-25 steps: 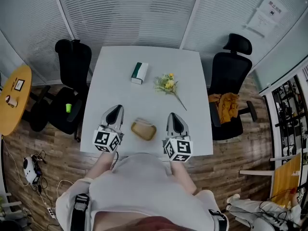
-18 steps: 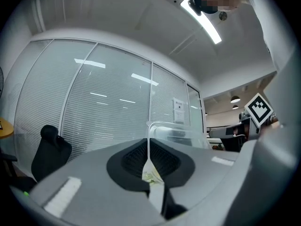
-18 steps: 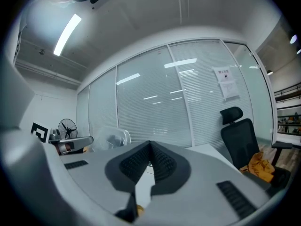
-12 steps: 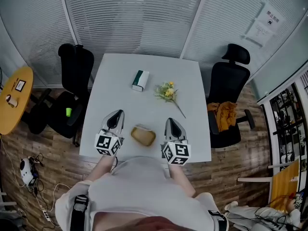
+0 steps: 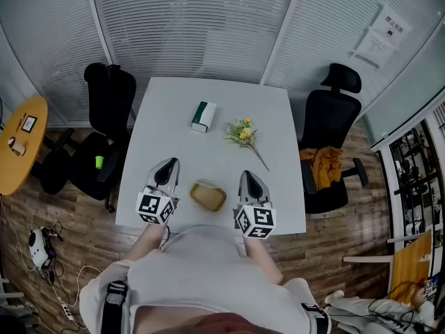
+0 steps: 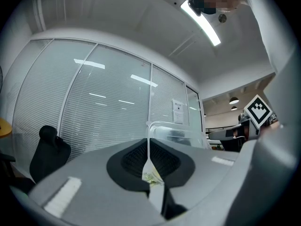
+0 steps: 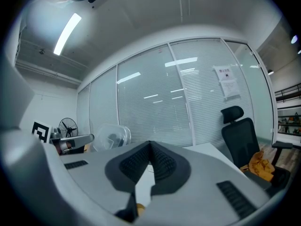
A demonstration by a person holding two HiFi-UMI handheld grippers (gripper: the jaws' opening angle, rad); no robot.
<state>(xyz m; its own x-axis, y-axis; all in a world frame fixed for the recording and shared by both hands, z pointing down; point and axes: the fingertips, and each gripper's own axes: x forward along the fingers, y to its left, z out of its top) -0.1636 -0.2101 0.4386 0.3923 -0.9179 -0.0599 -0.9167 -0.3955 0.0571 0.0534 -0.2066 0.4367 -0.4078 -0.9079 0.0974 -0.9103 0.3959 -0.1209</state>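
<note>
- Blinds walling the room, black chairs (image 5: 109, 103) flanking white desk (image 5: 174, 138) at centre frame.
- Flanking clear container (image 5: 208, 197) at lower centre: left tongs (image 5: 167, 165), right tongs (image 5: 249, 177), both pinching shut, empty.
- Nothing shifting since the earlier frame.

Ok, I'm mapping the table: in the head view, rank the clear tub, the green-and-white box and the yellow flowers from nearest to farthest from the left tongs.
From the left tongs:
1. clear tub, just to their right, by the near table edge.
2. green-and-white box, ahead, mid-table.
3. yellow flowers, ahead and farther right.
</note>
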